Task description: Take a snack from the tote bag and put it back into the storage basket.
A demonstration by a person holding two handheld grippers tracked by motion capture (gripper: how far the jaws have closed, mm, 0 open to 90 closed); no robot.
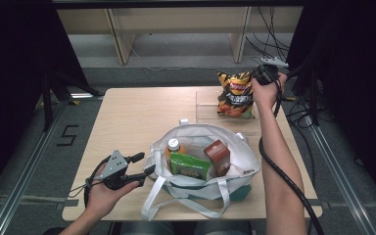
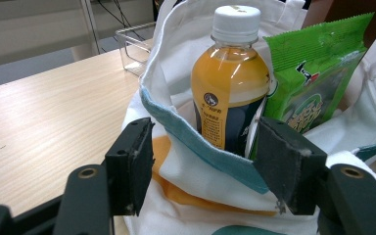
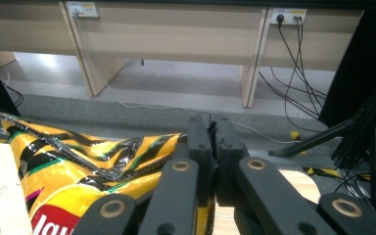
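Right hand-held gripper is clenched on the chip bag's top corner at upper right, while the left hand-held gripper, jaws apart, straddles the tote rim, probably to steady it.

One bottle, two snack bags

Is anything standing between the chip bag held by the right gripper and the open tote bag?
Nothing visible does. The right gripper pinches the yellow-and-black foil chip bag at its top corner; bare wooden table lies between it and the white fabric tote bag.
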